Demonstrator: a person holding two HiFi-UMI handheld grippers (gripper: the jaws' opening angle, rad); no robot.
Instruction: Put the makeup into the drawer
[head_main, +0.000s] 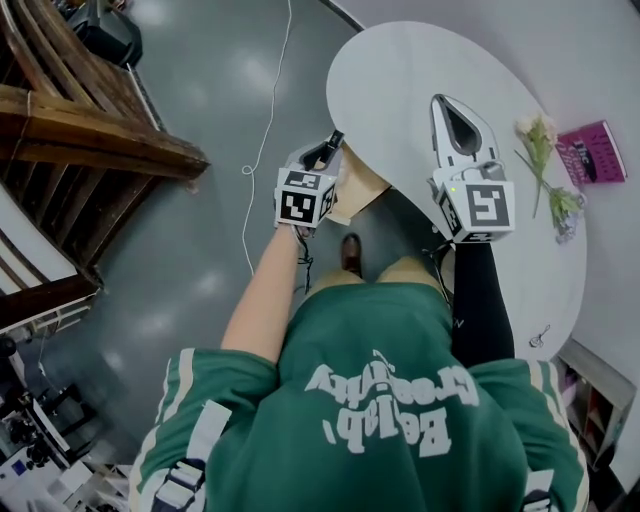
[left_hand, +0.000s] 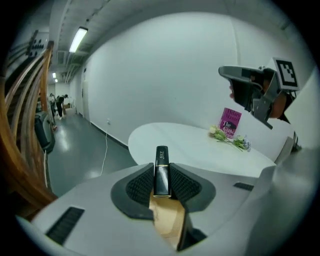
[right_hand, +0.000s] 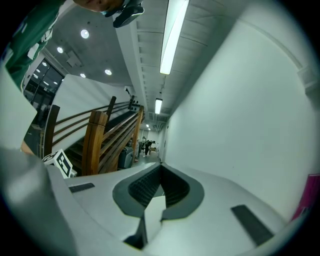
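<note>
We held the black lipstick tube (left_hand: 162, 156) clamped in the left gripper (left_hand: 161, 172) by the apparent open drawer (head_main: 358, 190) at the table's (head_main: 400, 80) near edge, with the right gripper (right_hand: 161, 172) closed and empty; lowering and release seemingly remained.

Your bench (head_main: 400, 90) is a white oval top, bare over most of its surface. Toward its right side lies a small bunch of pale flowers (head_main: 545, 160) on green stems, flat on the top. Just beyond them, at the far right edge by the white wall, a magenta book (head_main: 592, 152) stands upright. Something small and dark (head_main: 540, 338) sits on the near right end, too small to tell. To your left the glossy grey floor (head_main: 200, 120) carries a thin white cable (head_main: 268, 130).
</note>
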